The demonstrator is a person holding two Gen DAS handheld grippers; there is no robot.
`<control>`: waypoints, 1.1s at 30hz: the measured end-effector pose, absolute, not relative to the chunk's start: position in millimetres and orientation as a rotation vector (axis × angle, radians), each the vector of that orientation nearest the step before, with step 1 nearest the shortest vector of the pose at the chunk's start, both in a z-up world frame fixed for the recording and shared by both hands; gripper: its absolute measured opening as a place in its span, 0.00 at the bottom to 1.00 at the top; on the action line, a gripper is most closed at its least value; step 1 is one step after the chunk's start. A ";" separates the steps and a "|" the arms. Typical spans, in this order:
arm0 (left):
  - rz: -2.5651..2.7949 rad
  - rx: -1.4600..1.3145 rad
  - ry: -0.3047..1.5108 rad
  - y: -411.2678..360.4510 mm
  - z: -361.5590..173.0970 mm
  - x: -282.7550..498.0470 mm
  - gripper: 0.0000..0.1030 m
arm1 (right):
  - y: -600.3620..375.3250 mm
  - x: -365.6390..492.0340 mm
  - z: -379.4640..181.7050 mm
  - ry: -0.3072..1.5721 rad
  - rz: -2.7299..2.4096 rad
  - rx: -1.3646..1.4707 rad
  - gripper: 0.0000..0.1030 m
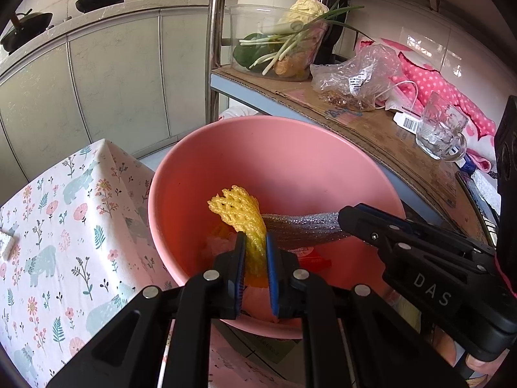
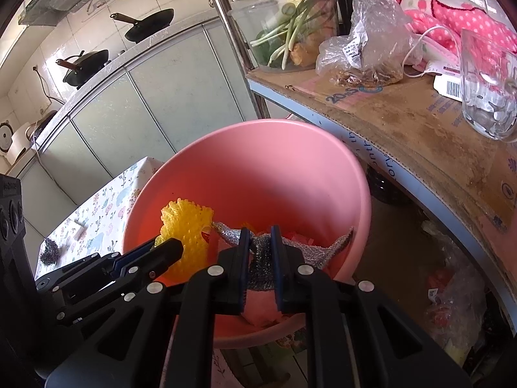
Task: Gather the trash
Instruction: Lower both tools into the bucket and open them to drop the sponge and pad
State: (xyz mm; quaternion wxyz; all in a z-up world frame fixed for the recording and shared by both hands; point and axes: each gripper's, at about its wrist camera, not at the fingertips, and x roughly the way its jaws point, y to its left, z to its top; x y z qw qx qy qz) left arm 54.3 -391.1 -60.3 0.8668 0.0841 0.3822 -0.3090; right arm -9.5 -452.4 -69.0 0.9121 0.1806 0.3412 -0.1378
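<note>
Both wrist cameras look down into a pink plastic bucket (image 1: 290,161) that stands between a table under a floral cloth (image 1: 64,226) and a shelf lined with cardboard (image 1: 381,129).

The left wrist view shows the left gripper (image 1: 253,249) with its jaws drawn narrow, clamped on a yellow foam fruit net (image 1: 237,213) whose free end fans up over the bucket's inside. Only this view shows the underside of the scene at lower right, where a fingertip of the person's hand (image 1: 481,363) peeks from beneath the right gripper's body. It also shows the glass mug (image 1: 441,129) whole, handle included, and a white scrap at the left edge of the cloth.

The right wrist view shows the right gripper (image 2: 260,245) with jaws likewise narrow, pinching a strip of silver glittery foam wrap (image 2: 332,249) that spreads to both sides above the bucket. Only here appear a dark steel-wool scourer (image 2: 49,252) lying on the cloth, a rice cooker (image 2: 8,144) on the far counter, and bagged clutter under the shelf (image 2: 452,307).

Both grippers point steeply downward and side by side over the near rim, the left one's tip just beside the silver wrap. Red and pale scraps lie at the bucket's bottom.
</note>
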 end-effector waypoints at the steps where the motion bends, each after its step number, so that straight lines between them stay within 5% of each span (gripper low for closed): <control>1: -0.645 0.179 0.800 -391.4 -60.3 54.0 0.11 | -452.4 -9.6 -69.2 0.704 -0.284 0.372 0.13; 11: -0.643 0.175 0.808 -389.8 -59.7 54.9 0.14 | -450.9 -7.7 -69.6 0.717 -0.286 0.361 0.13; 17: -0.646 0.158 0.820 -387.9 -58.3 56.3 0.28 | -450.1 -7.1 -69.5 0.720 -0.291 0.355 0.15; 28: -0.651 0.159 0.819 -386.4 -57.6 53.6 0.34 | -451.5 -8.8 -69.1 0.720 -0.304 0.349 0.15; 33: -0.649 0.154 0.818 -385.0 -56.1 52.6 0.35 | -449.8 -10.3 -67.8 0.714 -0.306 0.346 0.24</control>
